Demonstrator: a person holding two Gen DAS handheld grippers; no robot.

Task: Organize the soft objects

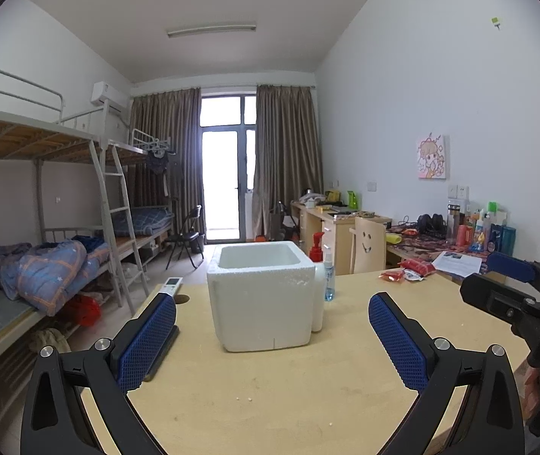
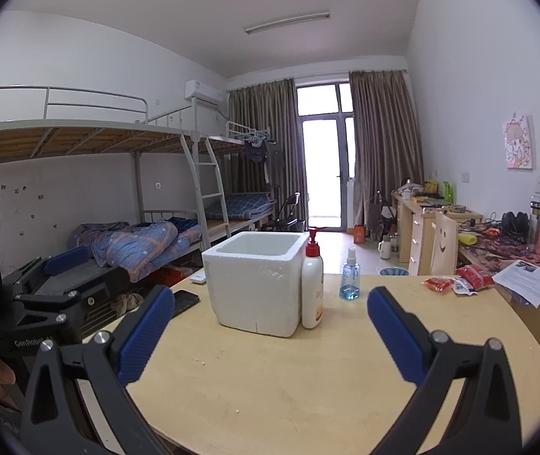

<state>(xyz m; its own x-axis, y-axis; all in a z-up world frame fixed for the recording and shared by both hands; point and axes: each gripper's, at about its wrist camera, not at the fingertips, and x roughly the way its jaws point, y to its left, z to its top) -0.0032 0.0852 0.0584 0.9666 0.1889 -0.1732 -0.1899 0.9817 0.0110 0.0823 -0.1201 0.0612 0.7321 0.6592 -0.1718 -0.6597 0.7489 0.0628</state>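
The left gripper (image 1: pixel 272 335) hovers with fingers spread wide and empty over the wooden table (image 1: pixel 277 386). The white foam box (image 1: pixel 264 303) stands ahead between its fingers, well apart from them. The right gripper (image 2: pixel 270 335) is likewise wide apart and empty; red snack packets (image 2: pixel 459 280) lie far right of its fingers.
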